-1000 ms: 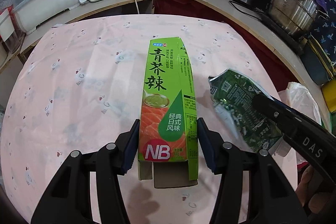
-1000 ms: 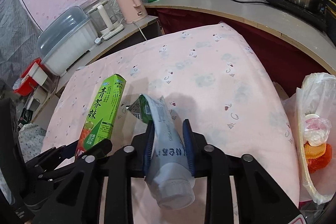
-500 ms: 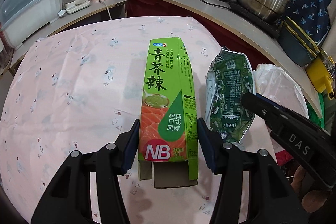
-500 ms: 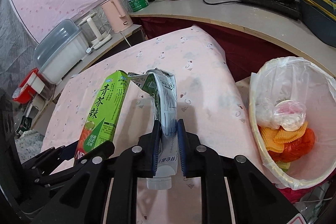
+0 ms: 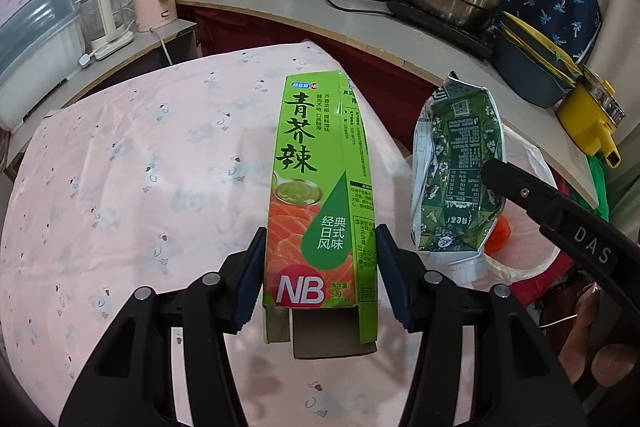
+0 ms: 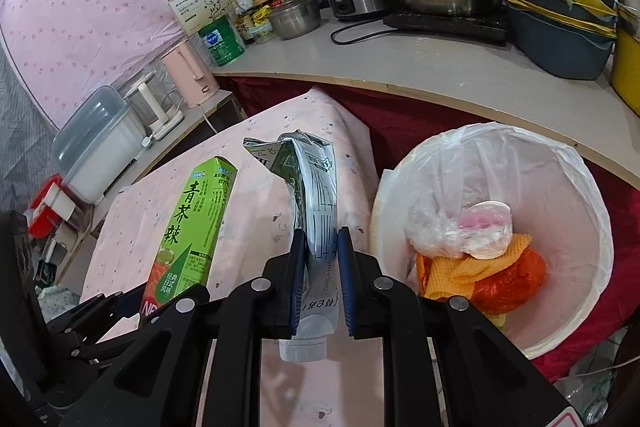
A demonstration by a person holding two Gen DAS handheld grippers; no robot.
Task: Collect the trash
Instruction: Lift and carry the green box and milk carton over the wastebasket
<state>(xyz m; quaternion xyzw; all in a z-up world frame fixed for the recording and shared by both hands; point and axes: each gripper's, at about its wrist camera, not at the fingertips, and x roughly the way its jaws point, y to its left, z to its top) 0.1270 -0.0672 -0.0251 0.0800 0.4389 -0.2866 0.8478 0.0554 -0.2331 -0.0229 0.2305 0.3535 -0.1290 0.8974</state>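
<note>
We are mid-carry, with both pieces of trash lifted off the pink-clothed table (image 5: 120,187). Our left tool (image 5: 320,279) is clamped on the green wasabi carton (image 5: 320,187), its two fingers pressing the carton's lower sides. Our right tool (image 6: 318,279) is clamped on the flattened milk pouch (image 6: 314,199), which stands up between the fingers with its cap end hanging toward us. In the right wrist view the lined trash bin (image 6: 580,187) sits at about 3 o'clock of the pouch, beside the table edge, already holding plastic and orange wrappers. As we judge it, the next move is to swing the right tool over the bin mouth and part its fingers, then bring the carton across to follow.
</note>
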